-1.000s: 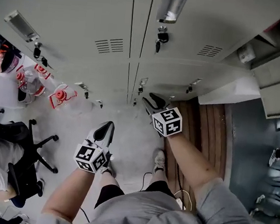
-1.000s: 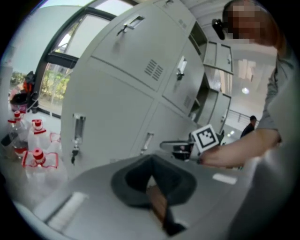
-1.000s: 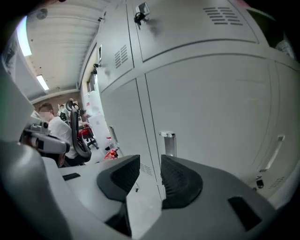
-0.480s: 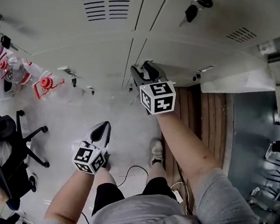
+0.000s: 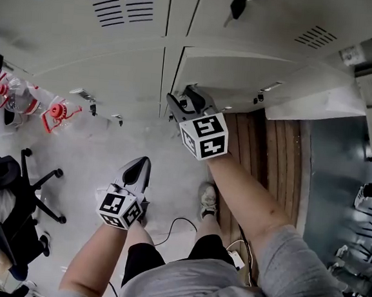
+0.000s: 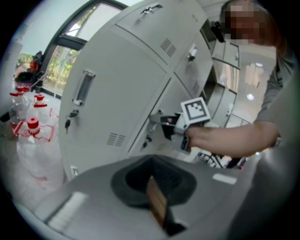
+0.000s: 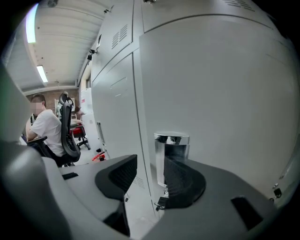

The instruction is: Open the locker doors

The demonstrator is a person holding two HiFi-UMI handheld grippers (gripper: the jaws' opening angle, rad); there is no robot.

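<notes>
Several grey locker doors (image 5: 77, 57), pale floor (image 5: 95, 156) (wooden boards (image 5: 279, 159) beside), black chair (image 5: 8, 181)

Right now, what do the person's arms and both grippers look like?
The left gripper and right gripper have pale grey tapered shells with black jaw pads. Each carries a white cube printed with black square markers: left cube, right cube. The forearms are bare, and the person wears a grey short-sleeved shirt.

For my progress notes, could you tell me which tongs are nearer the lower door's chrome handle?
Right. The right tongs, jaws just opened and gripping nothing, sit at the chrome handle; the left tongs hang shut, well back from the lockers.
</notes>
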